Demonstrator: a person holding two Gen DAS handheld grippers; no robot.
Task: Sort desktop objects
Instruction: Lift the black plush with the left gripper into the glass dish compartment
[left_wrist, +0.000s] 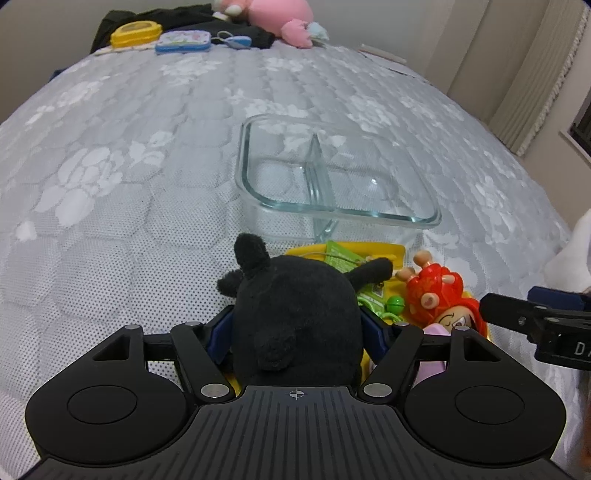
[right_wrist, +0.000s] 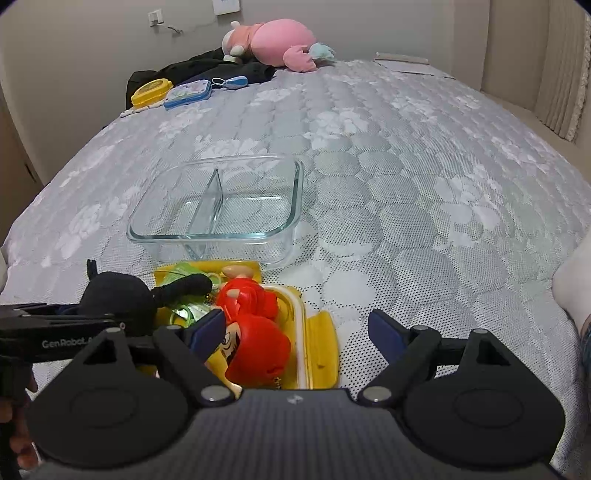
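Note:
My left gripper (left_wrist: 297, 328) is shut on a black plush toy (left_wrist: 295, 317), with its blue pads pressed into both sides of the body. The plush sits at the left end of an open yellow box (right_wrist: 325, 350), which also holds a red-haired doll (right_wrist: 255, 332) and green packets (left_wrist: 340, 254). Low over the box, my right gripper (right_wrist: 297, 325) is open; its left finger is beside the doll and nothing is gripped. Just beyond the box stands a clear glass container (right_wrist: 221, 236) with two compartments, both holding nothing.
All of this lies on a grey quilted bed cover (left_wrist: 147, 166). At the far end are a pink plush (right_wrist: 273, 40), a yellow case (right_wrist: 151, 90), a blue case (right_wrist: 188, 92) and dark clothing (right_wrist: 207, 64). Curtains (left_wrist: 524, 55) hang at the right.

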